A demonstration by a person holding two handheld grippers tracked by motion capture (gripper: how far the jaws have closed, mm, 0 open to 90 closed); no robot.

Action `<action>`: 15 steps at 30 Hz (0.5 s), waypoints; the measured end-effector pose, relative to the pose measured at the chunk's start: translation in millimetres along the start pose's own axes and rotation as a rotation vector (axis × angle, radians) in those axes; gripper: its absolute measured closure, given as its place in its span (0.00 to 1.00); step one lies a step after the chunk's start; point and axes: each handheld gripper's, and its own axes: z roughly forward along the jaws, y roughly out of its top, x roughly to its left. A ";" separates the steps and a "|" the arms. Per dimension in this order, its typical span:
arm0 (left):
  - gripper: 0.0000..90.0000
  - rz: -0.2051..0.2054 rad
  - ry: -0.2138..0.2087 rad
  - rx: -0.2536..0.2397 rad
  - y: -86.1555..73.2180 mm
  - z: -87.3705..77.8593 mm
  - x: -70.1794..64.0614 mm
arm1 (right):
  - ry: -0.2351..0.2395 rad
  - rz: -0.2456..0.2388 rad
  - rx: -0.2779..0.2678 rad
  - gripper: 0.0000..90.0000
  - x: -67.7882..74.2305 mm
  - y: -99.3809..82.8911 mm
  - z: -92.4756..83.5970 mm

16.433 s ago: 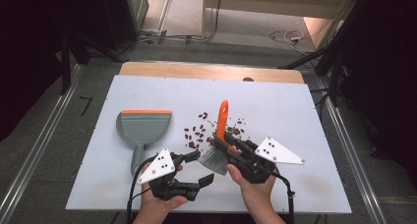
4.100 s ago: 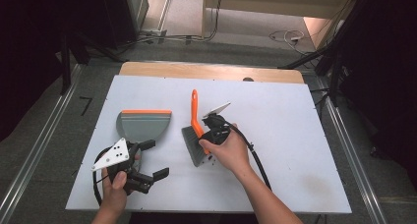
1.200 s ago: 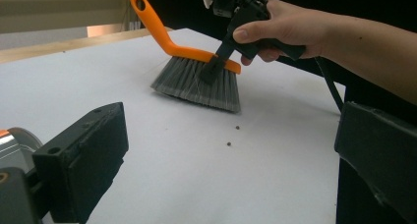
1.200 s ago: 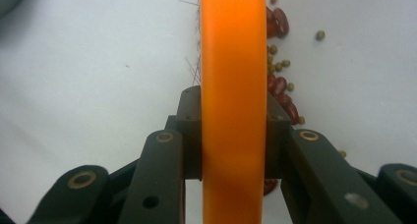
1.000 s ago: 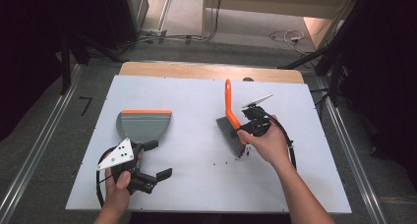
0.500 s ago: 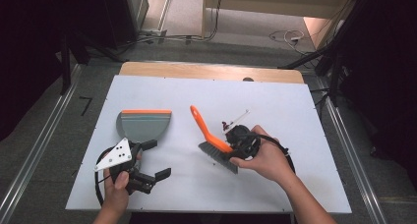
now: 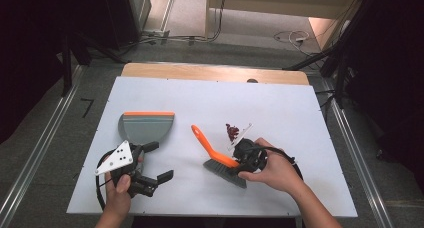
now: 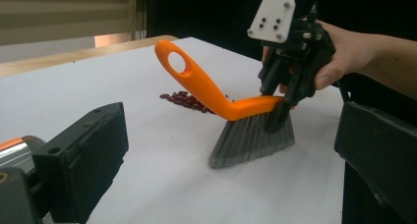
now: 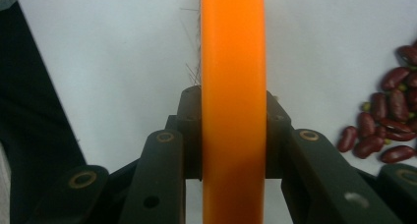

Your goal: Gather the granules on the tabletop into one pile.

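No text, label, brand, number or sign can be read in any of the views: none on the brush (image 7: pixel 216 154), the dustpan (image 7: pixel 146 128), the white surface (image 7: pixel 300 113) or the grey plates on the grippers.

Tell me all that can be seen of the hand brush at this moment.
The hand brush has a glossy orange plastic-looking handle with a hole in its raised end, and a block of grey bristles. The bristles rest on the white table, handle slanting up toward the dustpan side. The right gripper is shut on the handle, a finger pressing each side. A pile of red beans lies just beyond it, apart.
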 end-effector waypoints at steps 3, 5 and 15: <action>0.01 -0.001 -0.001 0.004 -0.5 0.0 0.5 | 0.017 0.031 0.019 0.75 -15.2 0.5 1.3; 0.01 0.000 -0.001 0.005 -0.6 0.0 0.8 | 0.027 0.033 0.026 0.75 -21.4 0.6 1.1; 0.01 -0.003 -0.003 0.004 -0.7 0.3 0.9 | 0.034 -0.015 0.035 0.75 -43.2 6.1 -0.4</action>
